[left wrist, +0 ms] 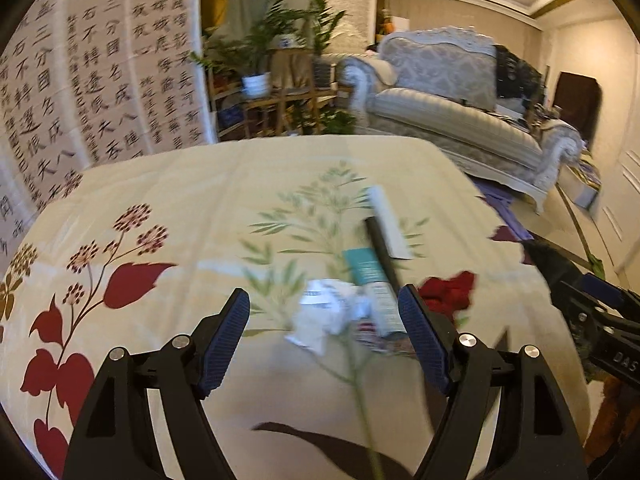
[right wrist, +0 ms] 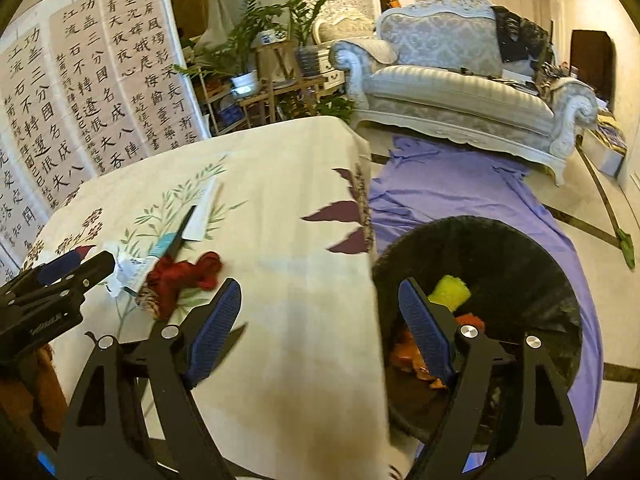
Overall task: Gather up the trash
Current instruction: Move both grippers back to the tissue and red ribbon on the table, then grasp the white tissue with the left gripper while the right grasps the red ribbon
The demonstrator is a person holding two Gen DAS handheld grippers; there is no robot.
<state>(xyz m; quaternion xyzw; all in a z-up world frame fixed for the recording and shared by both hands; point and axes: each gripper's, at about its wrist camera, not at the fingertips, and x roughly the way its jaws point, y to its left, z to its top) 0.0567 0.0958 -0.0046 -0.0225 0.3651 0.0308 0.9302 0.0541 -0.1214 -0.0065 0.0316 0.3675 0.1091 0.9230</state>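
Observation:
A crumpled white paper (left wrist: 324, 316) lies on the flowered tablecloth (left wrist: 168, 208). My left gripper (left wrist: 324, 336) hovers open just before it, and its blue pads do not touch it. Behind the paper lie a teal box (left wrist: 364, 268), a black pen (left wrist: 382, 248), a white paper strip (left wrist: 388, 224) and a red cloth wad (left wrist: 448, 292). My right gripper (right wrist: 320, 328) is open and holds nothing. Its left finger is over the table edge and its right finger over the black-lined trash bin (right wrist: 500, 248). The bin holds a yellow sponge-like piece (right wrist: 450, 288) and orange scraps.
The bin stands on a purple sheet (right wrist: 460, 184) on the floor, right of the table. A sofa (right wrist: 460, 92) and potted plants (right wrist: 248, 44) stand beyond. Calligraphy panels (left wrist: 100, 80) line the left side. The left gripper body (right wrist: 60, 280) shows beside the paper (right wrist: 124, 272).

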